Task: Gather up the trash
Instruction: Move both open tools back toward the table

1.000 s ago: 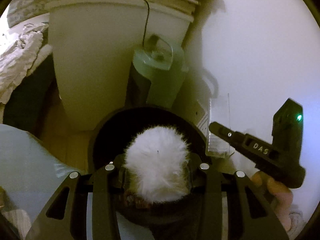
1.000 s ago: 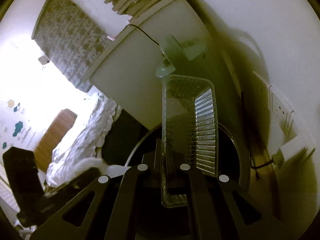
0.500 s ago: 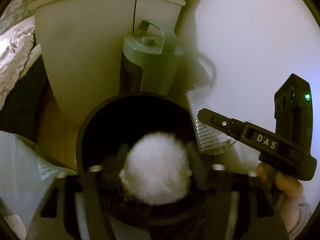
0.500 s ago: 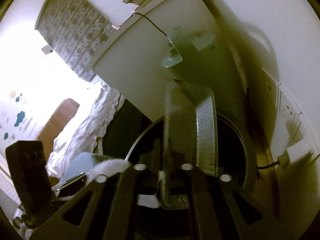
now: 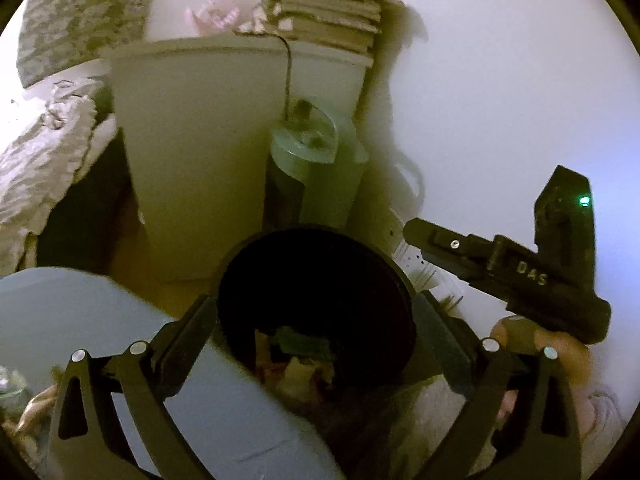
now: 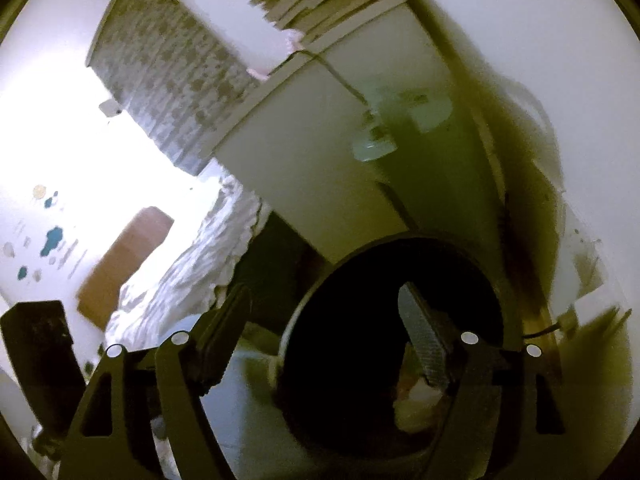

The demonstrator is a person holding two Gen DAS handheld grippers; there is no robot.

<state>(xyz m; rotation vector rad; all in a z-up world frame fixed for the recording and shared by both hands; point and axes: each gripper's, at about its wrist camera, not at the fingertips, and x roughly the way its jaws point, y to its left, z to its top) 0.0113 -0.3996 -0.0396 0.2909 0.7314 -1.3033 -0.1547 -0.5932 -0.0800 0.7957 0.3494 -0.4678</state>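
Trash (image 5: 304,368) lies in the black bin (image 5: 240,280); both grippers, left (image 5: 316,320) and right (image 6: 320,320), have just been opening, jaws wide with nothing between. Whether more remains, I cannot tell.

1. One black round bin (image 5: 316,276), near the middle of the left wrist view, with crumpled trash (image 5: 304,368) inside; the pieces are too blurred to count.
2. Two grippers: the left gripper (image 5: 316,344) over the bin and the right gripper (image 5: 500,264) at the right. Each has two fingers, and both pairs of jaws have just been opening with nothing between them.
3. One white cabinet (image 5: 200,140) beyond the bin.
4. One stack of books (image 5: 328,12) on the cabinet's far right corner; the number of books cannot be told.
5. One pale green cylinder with a handle (image 5: 316,176) between bin and cabinet.
6. One bed with rumpled covers (image 6: 192,264) at the left.
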